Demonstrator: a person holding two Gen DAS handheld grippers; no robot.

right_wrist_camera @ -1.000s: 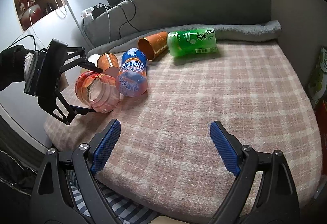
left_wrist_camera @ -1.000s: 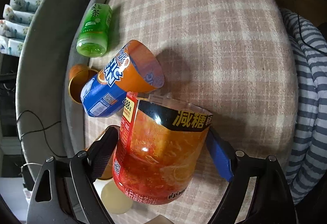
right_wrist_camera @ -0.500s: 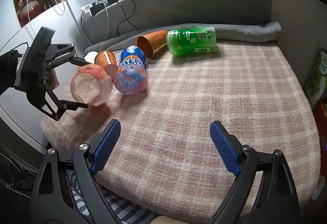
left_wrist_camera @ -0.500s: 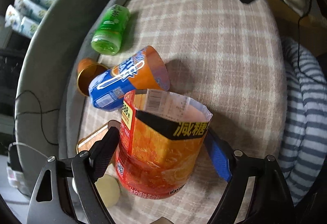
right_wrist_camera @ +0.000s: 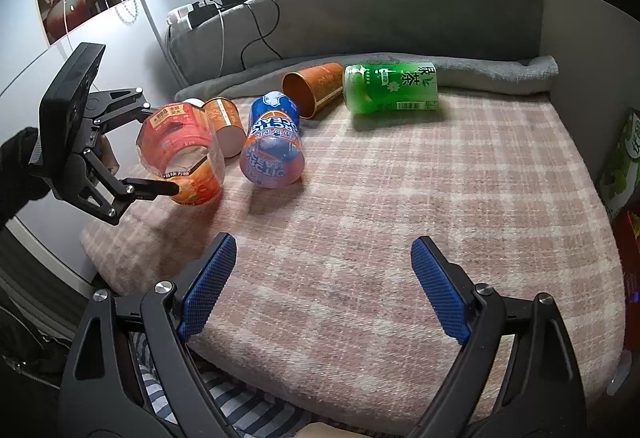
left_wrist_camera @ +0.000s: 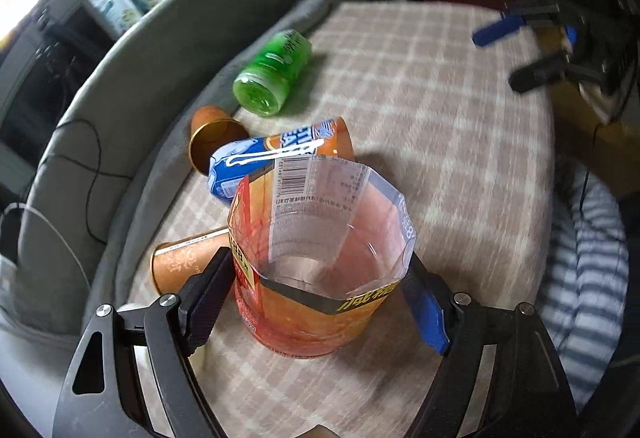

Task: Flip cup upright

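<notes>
The left hand-held gripper (left_wrist_camera: 320, 294) clamps the orange cup (left_wrist_camera: 320, 278) at the plaid bed's (right_wrist_camera: 400, 198) near-left corner, mouth tilted up toward it, base just off the blanket. The right hand-held gripper (right_wrist_camera: 320, 286) hangs wide and empty, well apart. Only the right view shows the cup's tilt.
</notes>
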